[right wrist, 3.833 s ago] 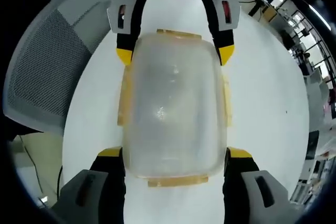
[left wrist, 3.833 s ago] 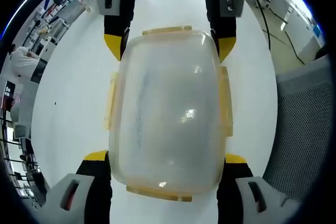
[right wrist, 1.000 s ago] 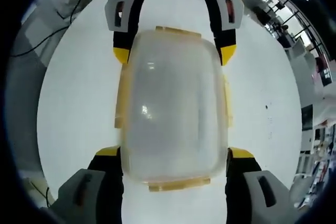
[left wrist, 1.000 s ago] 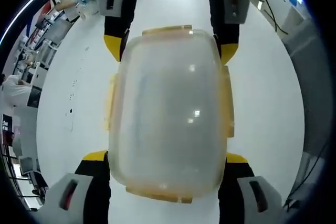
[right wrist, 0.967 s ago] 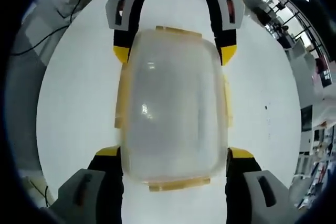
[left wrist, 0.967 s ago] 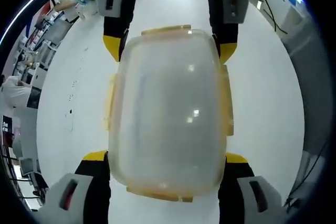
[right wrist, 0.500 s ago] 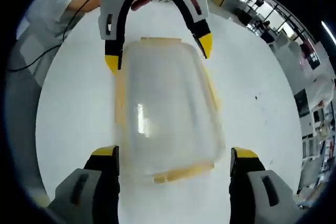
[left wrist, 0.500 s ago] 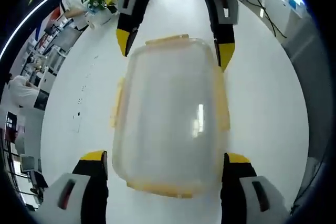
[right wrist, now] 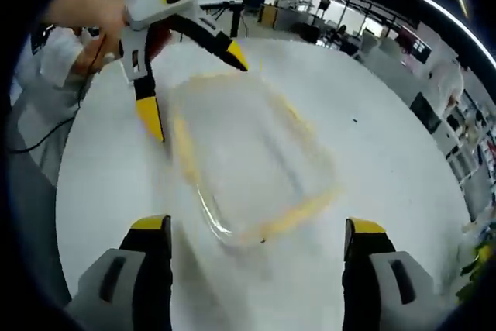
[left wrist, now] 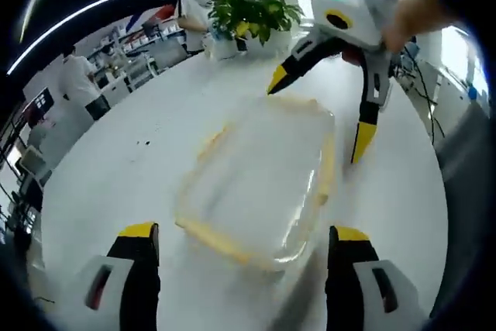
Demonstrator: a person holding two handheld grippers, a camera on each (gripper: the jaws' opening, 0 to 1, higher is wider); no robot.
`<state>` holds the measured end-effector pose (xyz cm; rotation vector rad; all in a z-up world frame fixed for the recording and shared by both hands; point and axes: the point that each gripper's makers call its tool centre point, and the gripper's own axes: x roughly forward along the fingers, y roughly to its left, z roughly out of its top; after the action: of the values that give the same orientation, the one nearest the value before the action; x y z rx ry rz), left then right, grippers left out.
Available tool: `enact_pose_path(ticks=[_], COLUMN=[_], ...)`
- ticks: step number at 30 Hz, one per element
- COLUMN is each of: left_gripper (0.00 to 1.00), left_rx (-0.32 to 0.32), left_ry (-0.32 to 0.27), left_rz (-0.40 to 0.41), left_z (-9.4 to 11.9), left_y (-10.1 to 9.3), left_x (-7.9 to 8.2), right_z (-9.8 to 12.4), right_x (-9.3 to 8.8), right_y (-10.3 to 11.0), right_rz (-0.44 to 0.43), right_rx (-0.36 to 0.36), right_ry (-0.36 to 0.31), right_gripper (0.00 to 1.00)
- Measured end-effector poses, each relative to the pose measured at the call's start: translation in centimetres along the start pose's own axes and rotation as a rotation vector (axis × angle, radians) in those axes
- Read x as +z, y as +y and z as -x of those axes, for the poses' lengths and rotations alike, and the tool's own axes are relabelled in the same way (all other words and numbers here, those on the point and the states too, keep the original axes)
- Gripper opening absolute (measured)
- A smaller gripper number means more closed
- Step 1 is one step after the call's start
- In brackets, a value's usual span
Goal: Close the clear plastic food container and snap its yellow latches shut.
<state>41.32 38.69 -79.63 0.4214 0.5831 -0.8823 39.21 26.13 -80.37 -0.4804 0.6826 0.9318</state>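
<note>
Container (left wrist: 260, 180) mid-table (left wrist: 116, 184): light, stiff, slick; take it by the yellow edges. Left gripper (left wrist: 242, 239), right gripper (right wrist: 257, 234) spread, empty.

White table (left wrist: 116, 168), potted plant (left wrist: 252, 13), ceiling striplights (right wrist: 457, 5)

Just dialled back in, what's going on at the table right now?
A person holds a claw in each hand over a round white table. Between them sits the clear plastic food container with yellow latches, its lid on, blurred by motion. Both the left claw and the right claw are open and clear of the container. Whether the latches are snapped cannot be told.
</note>
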Motion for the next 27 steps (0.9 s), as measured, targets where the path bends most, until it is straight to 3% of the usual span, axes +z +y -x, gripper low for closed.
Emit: enact_pose_path(ticks=[3, 8, 11, 17, 23, 27], left_gripper=[0.87, 0.88, 0.89, 0.90, 0.89, 0.89], left_rx=[0.006, -0.002, 0.003, 0.048, 0.048, 0.086], left_ry=[-0.031, -0.065, -0.124, -0.146, -0.152, -0.159], left_rz=[0.076, 0.134, 0.224, 0.318, 0.324, 0.347], left_z=[0.4, 1.1, 1.7, 2.3, 2.4, 2.9], left_y=[-0.4, -1.6, -2.0, -2.3, -3.1, -2.6], left_x=[-0.5, -1.3, -1.1, -1.9, -2.4, -2.9], right_z=[0.3, 1.0, 1.6, 2.2, 2.9, 3.4], right_x=[0.5, 0.9, 1.5, 0.9, 1.0, 1.0], right_y=[0.5, 1.1, 1.5, 2.0, 2.2, 1.9], right_rz=[-0.075, -0.178, -0.255, -0.343, -0.379, -0.394], right_rx=[-0.005, -0.020, -0.044, -0.084, -0.117, -0.148], right_ry=[-0.069, -0.147, -0.219, -0.263, -0.302, -0.309], right_gripper=[0.93, 0.96, 0.99, 0.99, 0.98, 0.97])
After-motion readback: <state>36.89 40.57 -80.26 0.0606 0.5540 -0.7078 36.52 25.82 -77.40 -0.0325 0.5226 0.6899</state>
